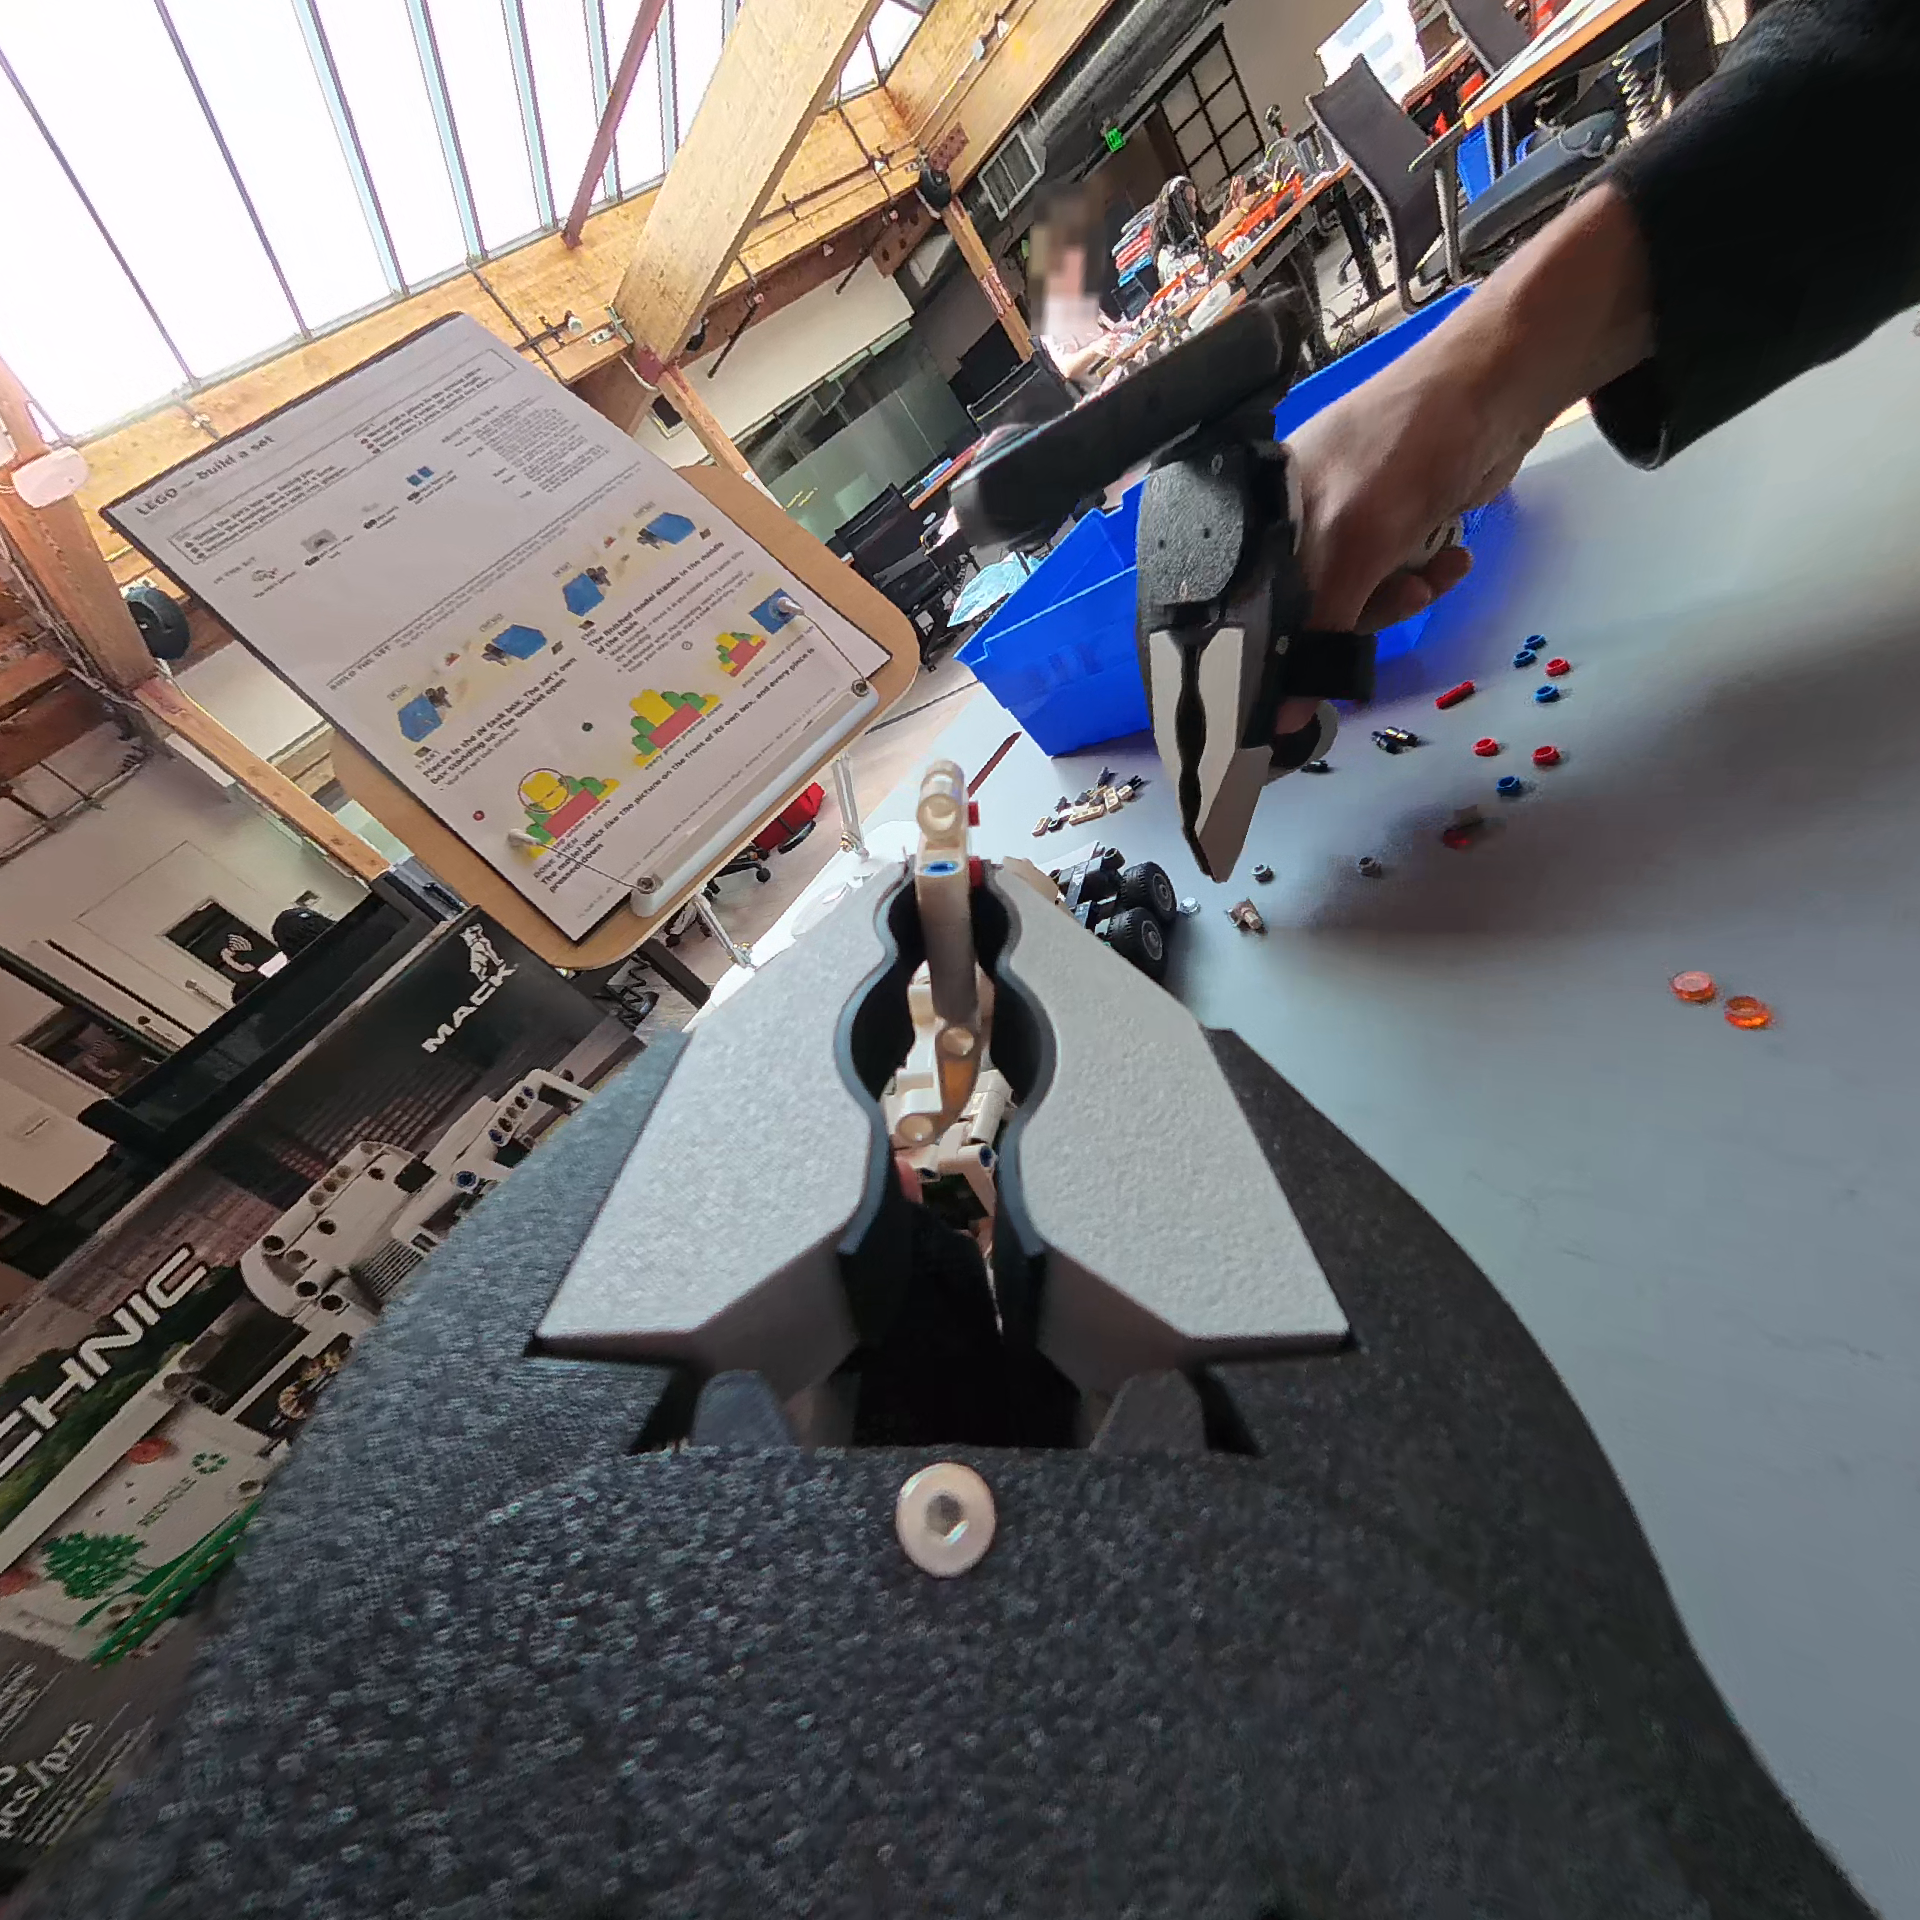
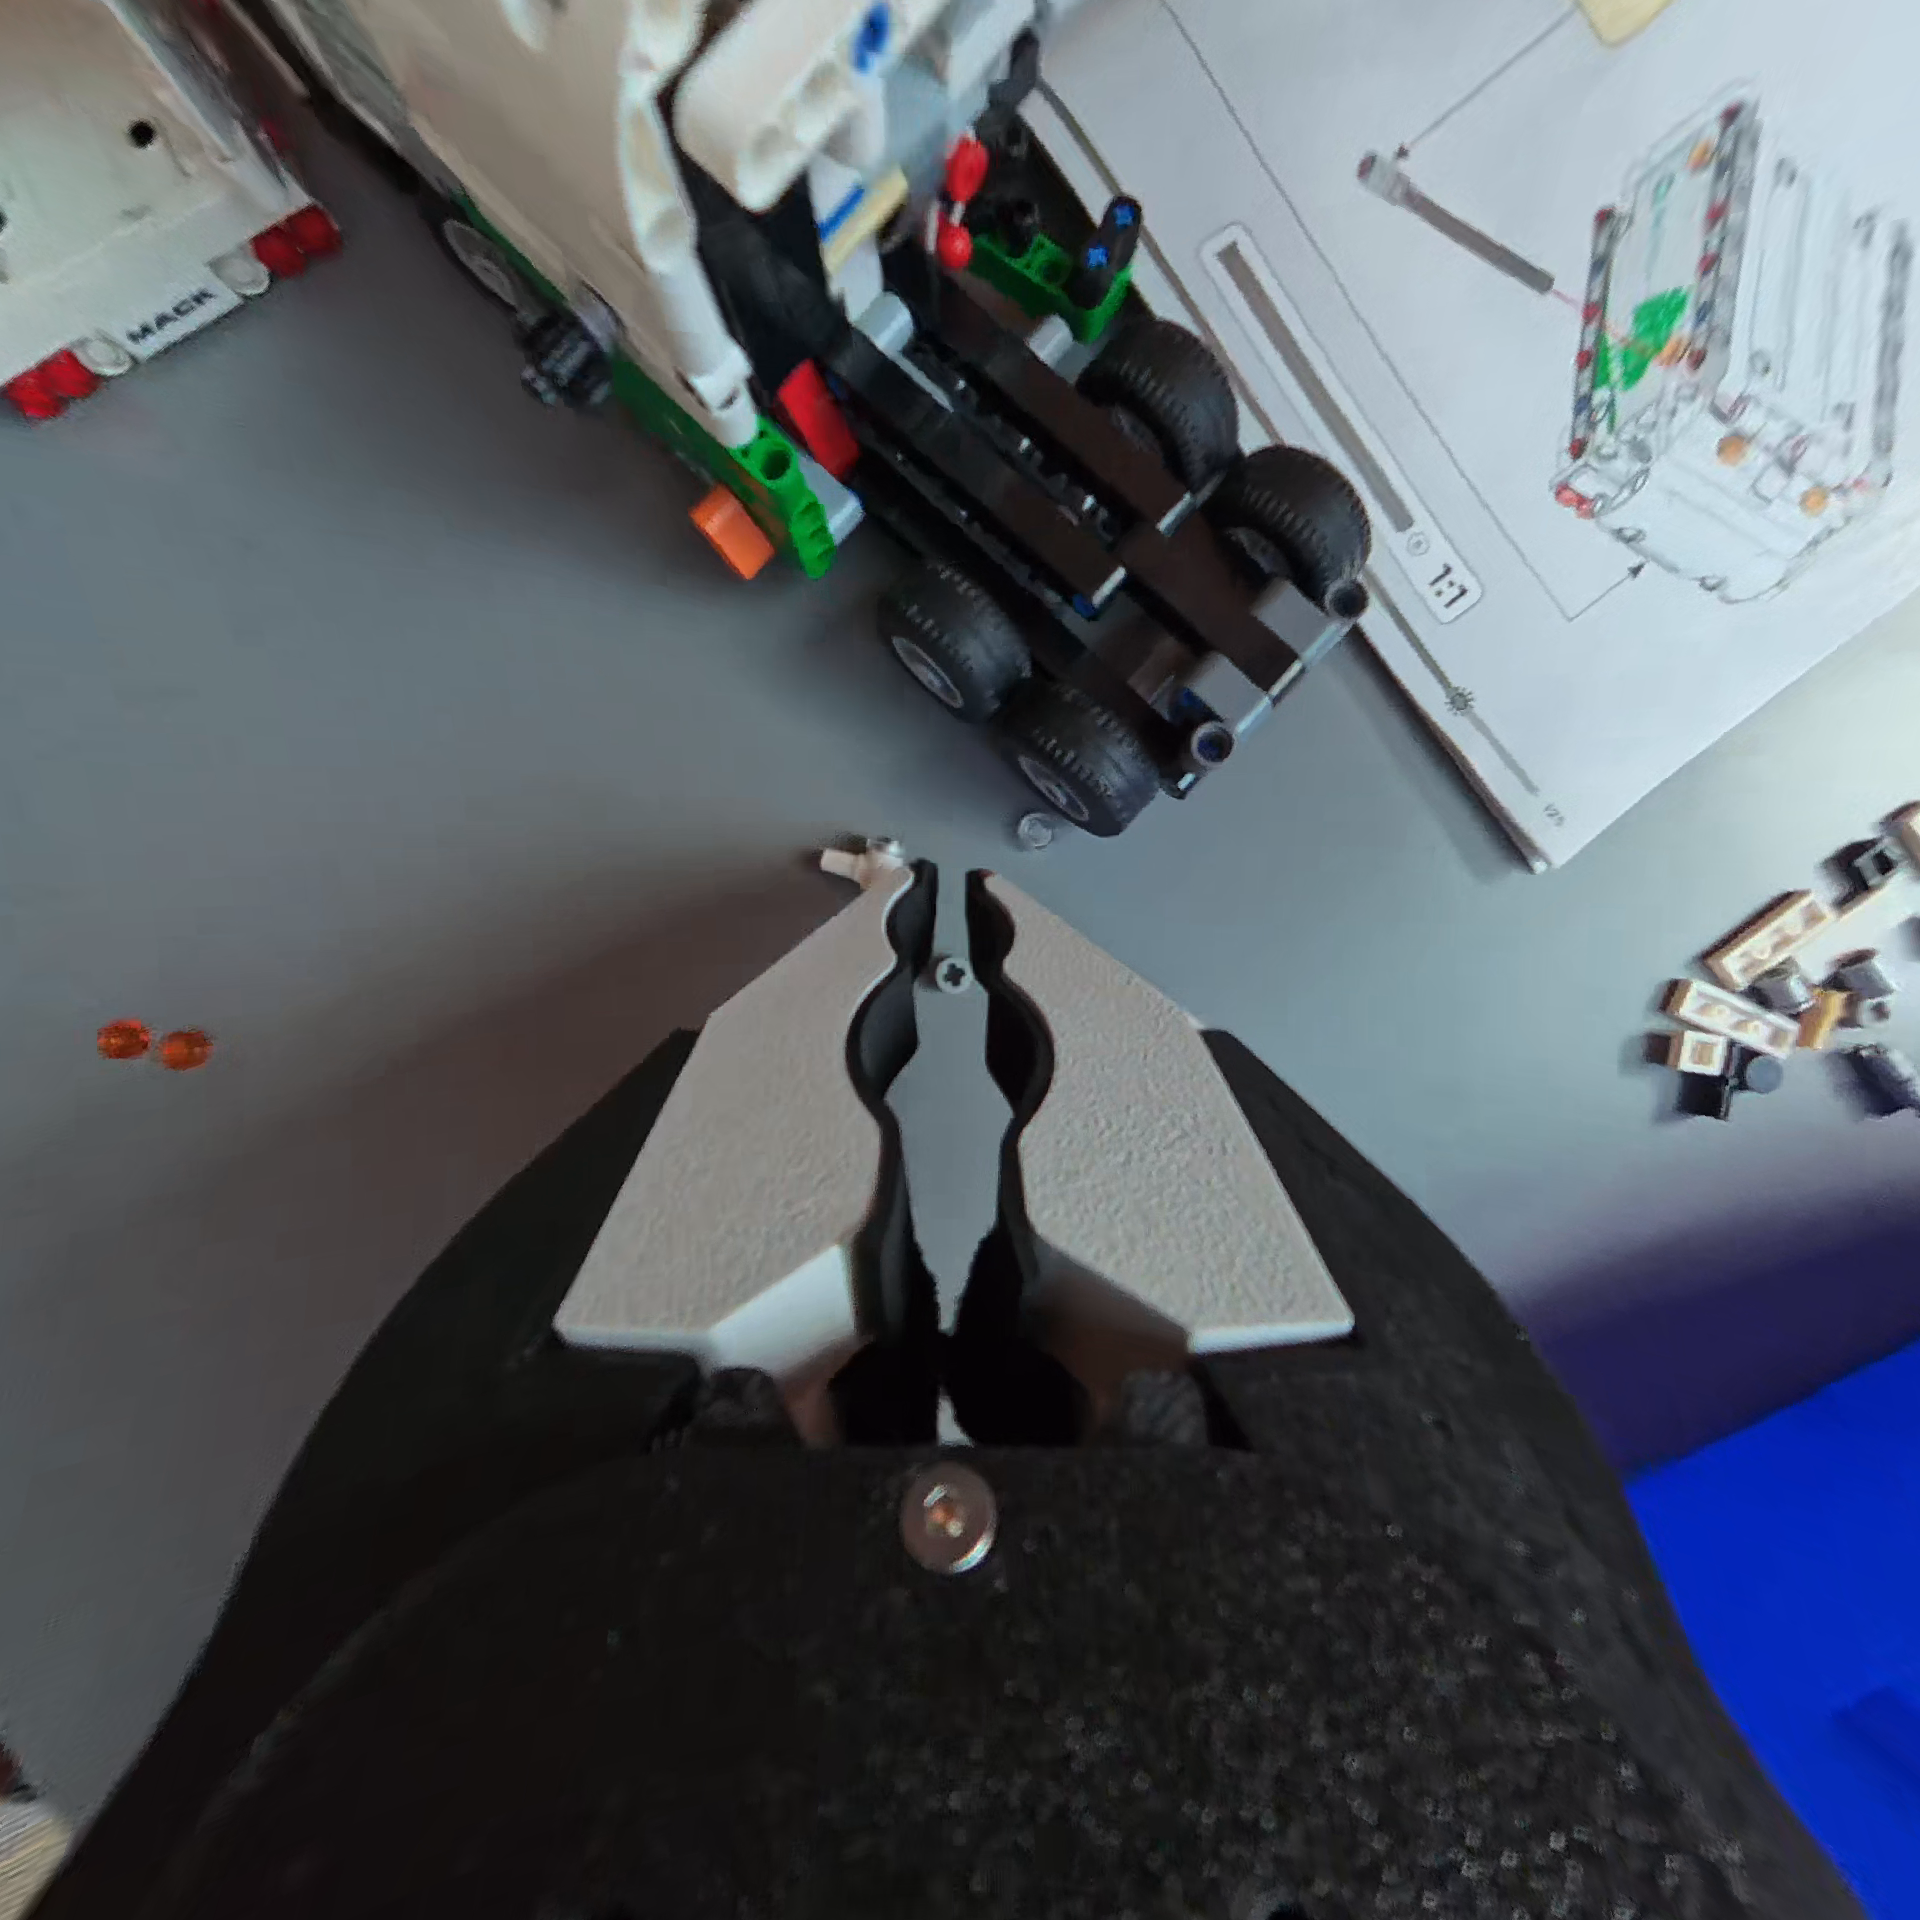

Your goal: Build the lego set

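The left gripper (image 1: pixel 951 883) is clamped on a white lego assembly (image 1: pixel 948 1023), a long pale beam with holes that sticks up between the fingers, lifted above the grey table (image 1: pixel 1558 1195). The right gripper (image 2: pixel 951 883) points down at the table with its jaws nearly together, a narrow gap left between them; a small grey round piece (image 2: pixel 951 974) shows in that gap, and I cannot tell whether it is pinched or lies on the table below. A small white pin (image 2: pixel 857 857) lies just beside the left fingertip. Ahead of the right gripper stands the partly built truck (image 2: pixel 935 436), white and green with black wheels, its rear frame towards the gripper. An open instruction booklet (image 2: pixel 1558 416) lies to the right of the truck. Two orange round studs (image 2: pixel 154 1043) lie side by side well to the left, and a cluster of dark and tan small pieces (image 2: pixel 1787 997) sits near the right edge. In the left wrist view, a blue bin (image 1: pixel 1081 623) stands behind the person's hand (image 1: pixel 1392 499), and red and blue studs (image 1: pixel 1527 717) are scattered beside it.
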